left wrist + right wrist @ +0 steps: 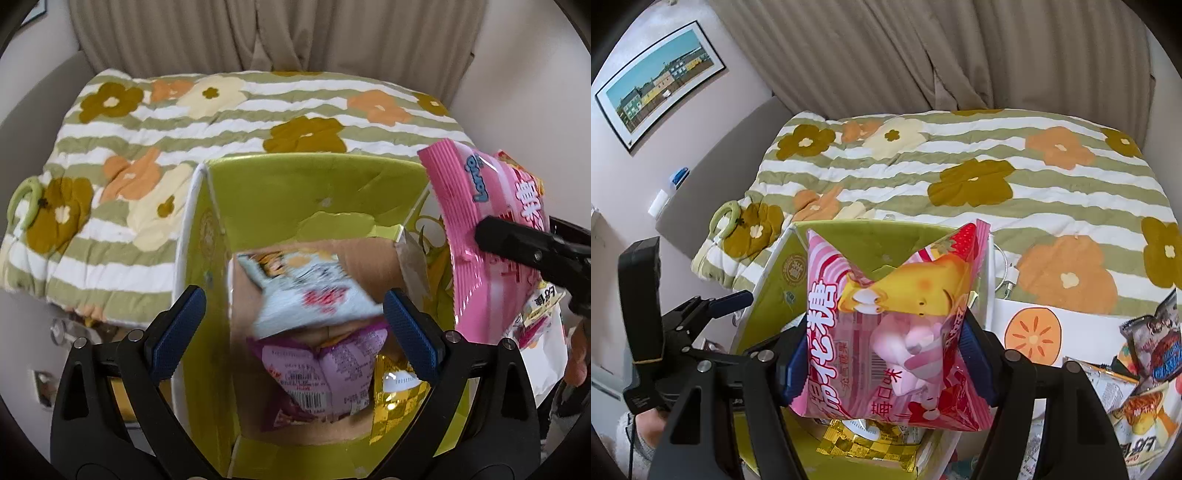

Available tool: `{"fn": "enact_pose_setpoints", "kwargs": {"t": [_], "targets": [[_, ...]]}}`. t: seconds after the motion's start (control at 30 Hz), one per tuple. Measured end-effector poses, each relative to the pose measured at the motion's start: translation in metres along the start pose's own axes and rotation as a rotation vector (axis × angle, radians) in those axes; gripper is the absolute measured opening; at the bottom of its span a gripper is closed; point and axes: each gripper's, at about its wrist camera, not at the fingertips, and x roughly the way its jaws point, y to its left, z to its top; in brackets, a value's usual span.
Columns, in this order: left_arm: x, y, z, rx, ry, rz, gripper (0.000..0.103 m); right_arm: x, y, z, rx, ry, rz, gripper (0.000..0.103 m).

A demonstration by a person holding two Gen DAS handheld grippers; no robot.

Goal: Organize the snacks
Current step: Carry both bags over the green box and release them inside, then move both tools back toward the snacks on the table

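Observation:
A green cardboard box [295,184] stands open at the edge of the bed. My left gripper [293,299] hovers over it, open, its blue pads clear of a blurred white snack packet [314,291] that lies loose in the box. Beneath that lie a purple packet [325,373] and a gold packet [395,398]. My right gripper [886,347] is shut on a pink marshmallow bag [827,317], held above the box's right side [871,236]. The same pink bag [476,229] shows at the right of the left wrist view.
A floral striped quilt [960,147] covers the bed behind the box. Several more snack packets [1145,369] lie at the right by a white bag with an orange print [1034,332]. A white cable [1008,280] and a green ring [726,218] rest on the quilt.

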Motion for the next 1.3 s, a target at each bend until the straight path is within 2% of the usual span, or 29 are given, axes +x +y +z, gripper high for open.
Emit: {"fn": "enact_pose_setpoints", "kwargs": {"t": [0.13,0.4,0.43,0.53,0.6,0.9,1.17,1.3], "targets": [[-0.008,0.003,-0.007,-0.026,0.007,0.005,0.096,0.004,0.004,0.007,-0.026,-0.001,-0.01,0.067],[-0.01,0.013,-0.022,-0.077,0.024,0.014,0.096,0.044,0.01,0.018,-0.044,0.055,0.01,0.068],[-0.01,0.014,-0.023,-0.077,0.026,0.019,0.096,0.046,0.011,0.019,-0.041,0.05,0.016,0.072],[-0.01,0.016,-0.024,-0.084,0.025,0.027,0.096,0.051,0.009,0.02,-0.032,0.034,0.03,0.091],[-0.009,0.019,-0.027,-0.099,0.031,0.026,0.096,0.051,0.011,0.019,-0.038,0.026,0.034,0.092],[-0.014,0.019,-0.04,-0.115,0.034,0.004,0.096,0.038,0.012,0.004,-0.048,-0.006,0.02,0.092],[-0.051,0.013,-0.041,-0.099,-0.036,0.004,0.096,0.003,0.023,-0.002,-0.065,-0.025,-0.003,0.092],[-0.075,0.005,-0.044,-0.09,-0.076,-0.009,0.096,-0.023,0.028,-0.01,-0.068,-0.063,-0.02,0.092]]}}
